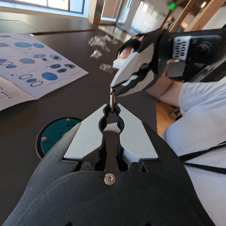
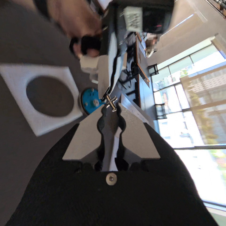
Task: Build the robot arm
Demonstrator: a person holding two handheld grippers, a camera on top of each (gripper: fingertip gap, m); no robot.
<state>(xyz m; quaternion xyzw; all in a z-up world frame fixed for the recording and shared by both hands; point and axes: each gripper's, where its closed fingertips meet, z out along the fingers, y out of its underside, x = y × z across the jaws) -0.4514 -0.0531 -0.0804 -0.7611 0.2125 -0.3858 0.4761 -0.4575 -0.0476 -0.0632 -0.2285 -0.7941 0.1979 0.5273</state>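
Metal cross-shaped tool (image 1: 112, 101) — pinched at its lower end by the left gripper (image 1: 112, 107), jaws narrow around it, above the dark table (image 1: 73, 104). Right gripper (image 1: 113, 91) meets its upper end from 1 o'clock; grip there unclear. Blue round board (image 1: 55, 133) lies at 8 o'clock, printed sheet (image 1: 36, 63) at 10 — plastic bags (image 1: 100, 42) near 12.

Each wrist camera looks closely along its own claw, facing the other; both share the teal disc (image 1: 55, 134) (image 2: 91, 101).
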